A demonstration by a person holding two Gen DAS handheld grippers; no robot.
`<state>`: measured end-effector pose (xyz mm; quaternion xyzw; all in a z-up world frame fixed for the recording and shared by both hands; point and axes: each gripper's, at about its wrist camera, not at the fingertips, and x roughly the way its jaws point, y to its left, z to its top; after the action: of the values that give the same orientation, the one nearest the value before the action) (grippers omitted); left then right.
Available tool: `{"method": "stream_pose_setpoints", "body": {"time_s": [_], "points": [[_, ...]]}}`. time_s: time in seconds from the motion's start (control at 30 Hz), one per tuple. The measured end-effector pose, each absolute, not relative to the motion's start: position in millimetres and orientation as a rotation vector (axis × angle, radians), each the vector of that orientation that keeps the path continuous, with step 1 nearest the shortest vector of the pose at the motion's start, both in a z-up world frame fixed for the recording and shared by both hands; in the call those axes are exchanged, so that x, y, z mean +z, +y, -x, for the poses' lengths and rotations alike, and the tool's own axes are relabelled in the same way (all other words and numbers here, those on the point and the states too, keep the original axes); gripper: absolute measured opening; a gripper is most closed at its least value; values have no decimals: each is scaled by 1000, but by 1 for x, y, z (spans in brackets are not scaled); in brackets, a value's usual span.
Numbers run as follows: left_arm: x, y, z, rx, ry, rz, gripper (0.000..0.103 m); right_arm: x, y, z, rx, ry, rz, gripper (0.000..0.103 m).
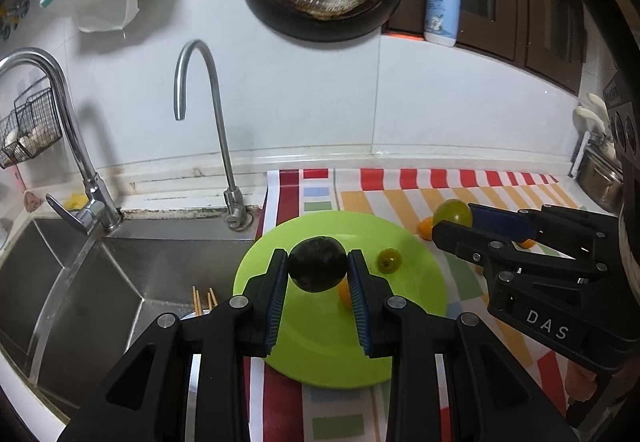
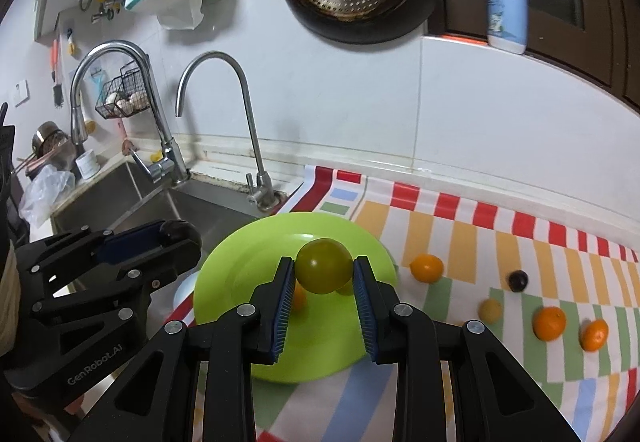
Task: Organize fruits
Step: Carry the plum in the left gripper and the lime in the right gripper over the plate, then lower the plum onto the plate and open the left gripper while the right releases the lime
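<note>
At the far left the sink drops away beside the worktop, so I must keep clear of that edge. My left tool is clamped narrow on a dark plum, carried above the near-left part of the green plate. On the plate lie a small green grape and an orange fruit half hidden behind my right finger.

To the right, my right tool is closed narrow on a green plum, hanging over the plate's middle. In the left view it sits out over the striped cloth, just past the plate's right rim.

Further right, loose on the cloth, wait a kumquat, a dark grape, a pale yellow fruit and two tangerines.

I judge both fruits are on their way to the plate. To do it well I would lower each one close to the bare green surface before easing the pads apart, since round fruit rolls. I would set the dark plum away from the sink side and keep both clear of the fruit already there.
</note>
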<state>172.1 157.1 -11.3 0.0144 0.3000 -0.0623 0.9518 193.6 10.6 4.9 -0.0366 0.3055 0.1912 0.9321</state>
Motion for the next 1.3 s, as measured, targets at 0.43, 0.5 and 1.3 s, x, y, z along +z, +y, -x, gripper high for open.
{"method": "stream_pose_setpoints", "body": {"time_s": [0.43, 0.5, 1.3], "points": [[-51, 160, -232, -127, 708, -52, 30, -35, 25, -258, 418, 730, 93, 31], [-58, 160, -240, -129, 722, -53, 30, -41, 26, -267, 422, 750, 87, 31], [-45, 159, -235, -98, 725, -61, 52, -41, 14, -269, 379, 726, 57, 43]]}}
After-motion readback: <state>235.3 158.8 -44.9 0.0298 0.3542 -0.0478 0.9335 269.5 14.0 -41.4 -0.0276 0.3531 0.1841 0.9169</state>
